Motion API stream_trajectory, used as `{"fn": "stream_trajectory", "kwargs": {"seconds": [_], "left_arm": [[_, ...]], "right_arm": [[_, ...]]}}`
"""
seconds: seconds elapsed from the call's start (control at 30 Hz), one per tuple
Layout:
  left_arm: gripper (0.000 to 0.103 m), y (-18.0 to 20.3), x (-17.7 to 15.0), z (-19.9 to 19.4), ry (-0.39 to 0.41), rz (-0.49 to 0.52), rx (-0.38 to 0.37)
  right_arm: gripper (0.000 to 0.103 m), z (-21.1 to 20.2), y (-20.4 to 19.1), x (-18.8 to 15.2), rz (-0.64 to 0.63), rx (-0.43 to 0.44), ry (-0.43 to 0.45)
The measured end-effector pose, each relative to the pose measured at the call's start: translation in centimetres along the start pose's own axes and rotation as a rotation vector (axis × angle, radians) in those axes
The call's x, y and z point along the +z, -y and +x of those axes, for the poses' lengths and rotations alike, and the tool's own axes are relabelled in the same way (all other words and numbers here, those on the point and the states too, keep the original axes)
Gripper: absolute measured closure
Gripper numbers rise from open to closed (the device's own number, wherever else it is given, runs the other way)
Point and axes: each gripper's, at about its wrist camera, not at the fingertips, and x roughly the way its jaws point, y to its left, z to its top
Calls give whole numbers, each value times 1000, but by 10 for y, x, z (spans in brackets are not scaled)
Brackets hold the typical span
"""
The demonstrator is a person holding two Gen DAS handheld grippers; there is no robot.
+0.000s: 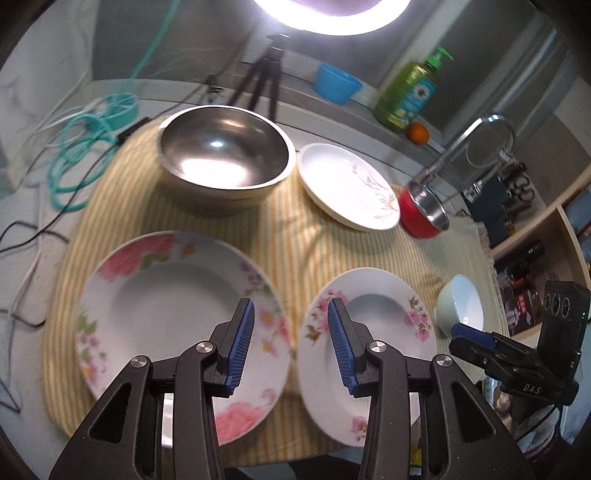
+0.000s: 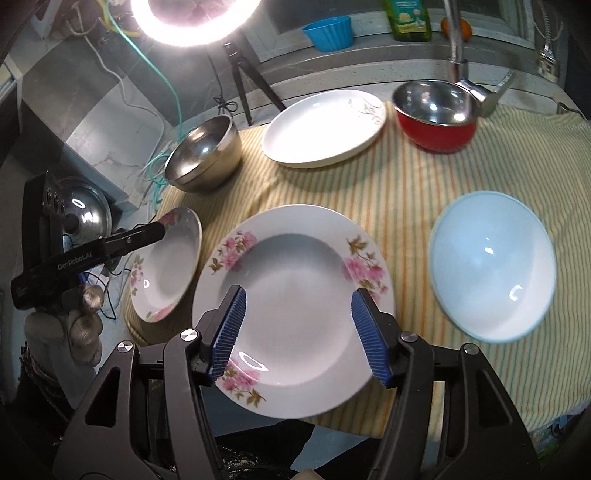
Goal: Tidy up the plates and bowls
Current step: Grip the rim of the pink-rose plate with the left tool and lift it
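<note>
On striped cloth, steel bowl sits empty.

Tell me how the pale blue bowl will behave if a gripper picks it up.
The pale blue bowl looks glazed and glossy, so probably slippery between pads. It seems ceramic: likely stiff, fairly heavy, and breakable if dropped. Its rounded sides may tip it if pushed.

Your ring light is cut off by the top edge in both views. The left gripper covers the far rim of the large floral plate. The soap bottle shows only its base.
</note>
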Motion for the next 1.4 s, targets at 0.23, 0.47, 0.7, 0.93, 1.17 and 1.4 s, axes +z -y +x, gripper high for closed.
{"fn": "stream_trajectory", "kwargs": {"seconds": [0.23,0.47,0.7,0.93,1.17,1.4], "left_arm": [[63,-49,-19,-24,53,-164,66],[63,-87,-40,-41,89,-269,124],[63,-111,-50,-45,96,-315,160],[64,-124,-49,-36,72,-334,141],[73,-127,-48,-25,36,-326,117],[80,-129,-46,-19,13,-319,111]], "right_arm": [[41,19,-31,19,-87,54,-28],[41,51,-64,35,-171,106,-91],[41,84,-89,45,-208,135,-142],[58,115,-98,54,-219,129,-189],[70,141,-99,56,-196,135,-238],[79,157,-102,56,-204,122,-260]]}}
